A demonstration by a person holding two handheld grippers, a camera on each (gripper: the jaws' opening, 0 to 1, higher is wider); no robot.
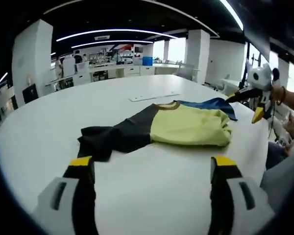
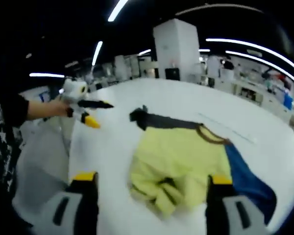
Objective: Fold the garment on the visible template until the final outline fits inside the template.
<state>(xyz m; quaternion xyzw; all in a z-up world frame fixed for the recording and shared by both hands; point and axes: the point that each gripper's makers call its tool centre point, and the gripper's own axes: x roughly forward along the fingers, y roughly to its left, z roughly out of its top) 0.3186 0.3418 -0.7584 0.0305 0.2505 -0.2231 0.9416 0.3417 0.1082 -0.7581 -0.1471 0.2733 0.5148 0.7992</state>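
A crumpled garment lies on the white table (image 1: 49, 122), with a yellow body (image 1: 186, 126), a black part (image 1: 112, 137) stretching left and a blue part (image 1: 213, 104) at the far right. My left gripper (image 1: 152, 164) is open, short of the garment and holding nothing. In the right gripper view the yellow body (image 2: 179, 156) is bunched at its near edge, with the blue part (image 2: 247, 181) to the right. My right gripper (image 2: 151, 178) is open, its jaws standing wide on either side of that bunched edge. A hand holds the left gripper (image 2: 90, 112) above the table's left side.
A pale flat strip (image 1: 153, 96) lies on the table beyond the garment. The right gripper (image 1: 252, 104) hovers at the table's right edge, beside the blue part. Desks, white pillars (image 1: 32, 58) and chairs stand behind the table. A person's dark sleeve (image 2: 7, 115) is at the left.
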